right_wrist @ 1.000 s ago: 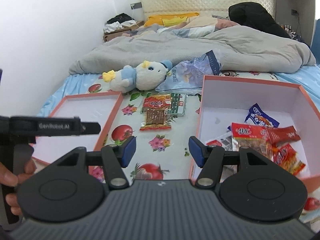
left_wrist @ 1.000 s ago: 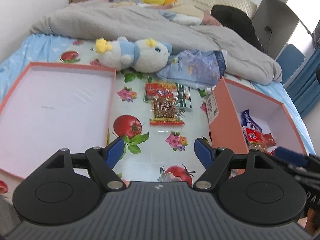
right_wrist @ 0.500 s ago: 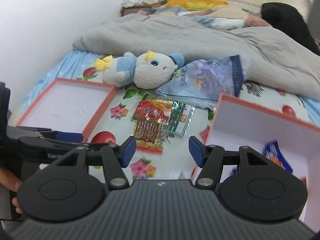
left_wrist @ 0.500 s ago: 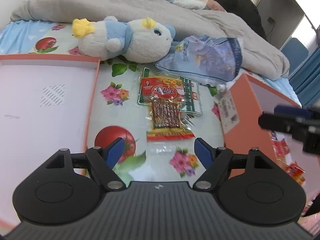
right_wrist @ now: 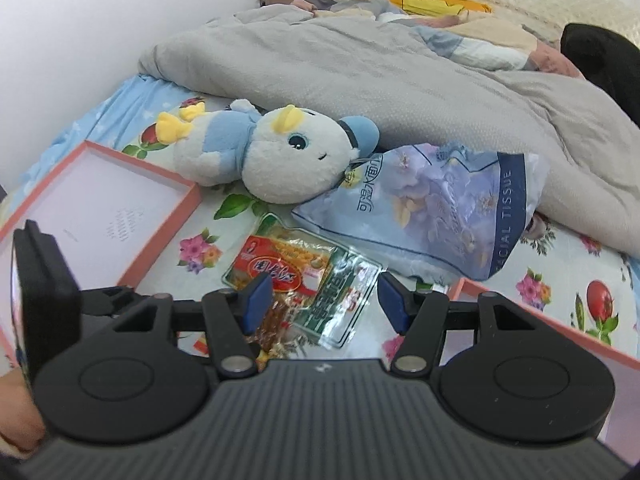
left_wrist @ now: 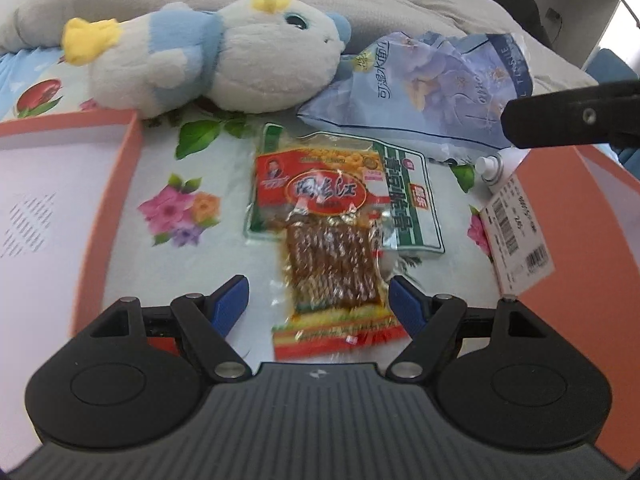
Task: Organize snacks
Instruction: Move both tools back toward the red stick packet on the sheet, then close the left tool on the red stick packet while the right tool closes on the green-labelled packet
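Left wrist view: left gripper (left_wrist: 318,300), fingers wide, empty, straddling red snack packet (left_wrist: 328,248) lying flat on floral sheet (left_wrist: 168,208), overlapping green packet (left_wrist: 412,208); orange box (left_wrist: 580,248) just right. Likely light, crinkly, slippery film; pinch the sealed edge.

Right wrist view: right gripper (right_wrist: 324,300), fingers wide, empty, above both packets; plush toy (right_wrist: 264,156) beyond.
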### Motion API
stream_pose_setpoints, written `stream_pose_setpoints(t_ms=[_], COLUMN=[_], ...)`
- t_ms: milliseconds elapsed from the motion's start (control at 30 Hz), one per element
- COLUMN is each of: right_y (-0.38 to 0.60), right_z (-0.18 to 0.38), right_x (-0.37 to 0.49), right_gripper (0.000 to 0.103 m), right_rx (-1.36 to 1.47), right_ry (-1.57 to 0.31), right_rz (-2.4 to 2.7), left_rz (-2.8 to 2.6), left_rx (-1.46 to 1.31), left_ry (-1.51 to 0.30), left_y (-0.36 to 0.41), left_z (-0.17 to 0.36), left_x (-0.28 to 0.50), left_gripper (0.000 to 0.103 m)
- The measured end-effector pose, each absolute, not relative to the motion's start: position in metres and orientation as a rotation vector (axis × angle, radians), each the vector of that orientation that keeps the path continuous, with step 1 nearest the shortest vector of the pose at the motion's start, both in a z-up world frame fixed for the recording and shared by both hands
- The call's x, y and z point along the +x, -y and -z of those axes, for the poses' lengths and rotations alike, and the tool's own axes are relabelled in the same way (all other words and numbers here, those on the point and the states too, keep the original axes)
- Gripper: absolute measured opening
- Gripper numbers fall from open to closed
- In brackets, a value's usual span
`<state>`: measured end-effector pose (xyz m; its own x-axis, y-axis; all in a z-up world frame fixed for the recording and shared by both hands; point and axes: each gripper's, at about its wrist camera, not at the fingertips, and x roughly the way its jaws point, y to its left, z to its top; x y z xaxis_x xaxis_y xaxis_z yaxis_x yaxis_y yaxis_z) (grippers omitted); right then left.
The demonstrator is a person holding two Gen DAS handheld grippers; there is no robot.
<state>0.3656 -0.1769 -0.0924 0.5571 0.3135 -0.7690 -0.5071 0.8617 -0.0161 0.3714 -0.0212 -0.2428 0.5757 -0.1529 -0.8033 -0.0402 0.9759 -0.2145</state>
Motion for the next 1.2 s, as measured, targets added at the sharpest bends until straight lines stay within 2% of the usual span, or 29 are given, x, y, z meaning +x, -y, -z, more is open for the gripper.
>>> stream_pose_setpoints(t_ms=[33,100,333,433,500,867,1067,1200], right_y=[0.178,0.181,0.191,0.192,0.192,0.150,0.115,0.096], right_z=[0.093,0.092,0.092,0.092,0.093,0.110,0.133,0.147], right_x=[0.367,0.371,0.380,0.382,0.384,0.406,0.424,0.429], right_gripper=[0.060,0.060,0.060,0.060,0.060,0.060,0.060,0.061], right_rx=[-0.244,-0.245,-0.255,-0.274,-0.281,-0.486,-0.609,-0.668], right_ry=[-0.852,-0.846,-0.833,-0.819,-0.820,-0.903,-1.005,-1.047], right_rz=[-0.484,-0.474,-0.458,-0.464,-0.481,-0.701,-0.862,-0.940], left_rz=[0.073,0.092,0.044,0.027,0.016,0.000,-0.013,-0.010], left_rx=[-0.211,-0.173,-0.027,-0.015,-0.024,-0.084,-0.161,-0.170], left_ry=[-0.956,-0.964,-0.977,-0.979,-0.980,-0.991,-0.993,-0.992], left_y=[0.022,0.027,0.044,0.042,0.038,0.006,-0.021,-0.031], left_z=[0.246,0.249,0.260,0.258,0.255,0.240,0.234,0.235], left_x=[0.375,0.382,0.390,0.389,0.389,0.361,0.351,0.352], left_gripper=[0.081,0.089,0.087,0.077,0.067,0.060,0.048,0.047])
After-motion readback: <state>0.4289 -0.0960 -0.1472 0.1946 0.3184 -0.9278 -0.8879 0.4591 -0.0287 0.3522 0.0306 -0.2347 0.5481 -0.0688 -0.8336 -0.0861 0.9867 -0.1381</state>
